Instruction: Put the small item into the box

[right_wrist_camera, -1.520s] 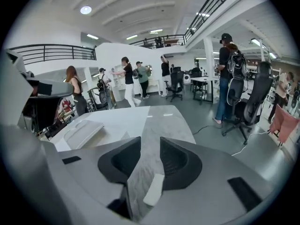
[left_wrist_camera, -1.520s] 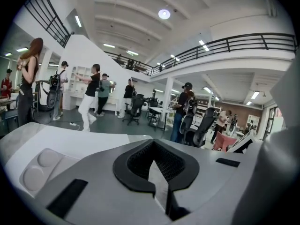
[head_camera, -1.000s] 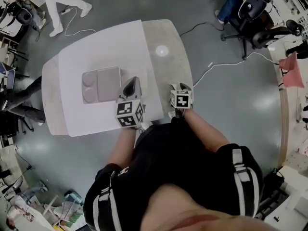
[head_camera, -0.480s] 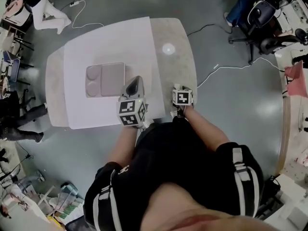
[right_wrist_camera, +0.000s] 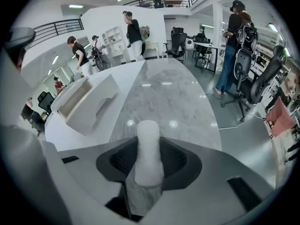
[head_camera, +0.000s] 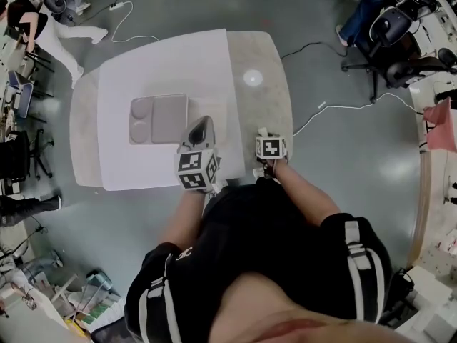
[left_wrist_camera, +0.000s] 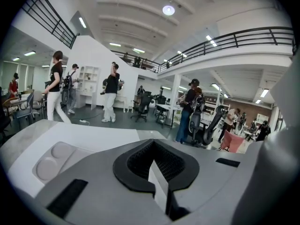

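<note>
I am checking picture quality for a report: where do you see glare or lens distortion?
Head view: one bright glare spot on the marble table. Right gripper view: two lamp reflections on that table, black corners, strong bending. Left gripper view: the balcony railing looks curved.

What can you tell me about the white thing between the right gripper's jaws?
The white item is a smooth, matte stick with a rounded tip, maybe plastic or foam. It lies lengthwise between the jaws of the right gripper, which have just been closing; the black pads look pressed on both its sides. The marble table lies under it.
</note>
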Action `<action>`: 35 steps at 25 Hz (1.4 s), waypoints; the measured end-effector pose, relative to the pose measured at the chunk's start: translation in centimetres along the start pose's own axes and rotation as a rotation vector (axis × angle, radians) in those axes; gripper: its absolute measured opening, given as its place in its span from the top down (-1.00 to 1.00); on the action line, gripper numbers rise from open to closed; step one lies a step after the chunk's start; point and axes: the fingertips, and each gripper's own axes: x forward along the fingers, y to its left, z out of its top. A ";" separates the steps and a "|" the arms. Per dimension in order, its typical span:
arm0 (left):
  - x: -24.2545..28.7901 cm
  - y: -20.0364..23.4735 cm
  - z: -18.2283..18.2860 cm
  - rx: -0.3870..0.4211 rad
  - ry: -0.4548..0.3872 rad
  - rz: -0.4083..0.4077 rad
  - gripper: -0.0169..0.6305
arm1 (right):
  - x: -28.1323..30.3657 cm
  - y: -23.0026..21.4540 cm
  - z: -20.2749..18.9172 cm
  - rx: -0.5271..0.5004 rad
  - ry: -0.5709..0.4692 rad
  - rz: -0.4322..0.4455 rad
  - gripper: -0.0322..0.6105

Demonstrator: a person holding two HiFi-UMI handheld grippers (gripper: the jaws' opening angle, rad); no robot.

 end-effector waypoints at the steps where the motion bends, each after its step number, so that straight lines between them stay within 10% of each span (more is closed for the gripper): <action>1: 0.0 -0.1 -0.1 0.000 -0.001 0.000 0.93 | -0.3 -0.7 0.6 -0.029 -0.027 -0.034 0.45; 19: -0.7 -1.4 0.9 0.016 -0.042 0.003 0.93 | -9.9 0.4 12.2 -0.111 -0.423 -0.052 0.45; 35: -2.8 -1.4 1.7 -0.009 -0.089 0.079 0.93 | -23.6 7.9 20.3 -0.302 -0.882 0.111 0.45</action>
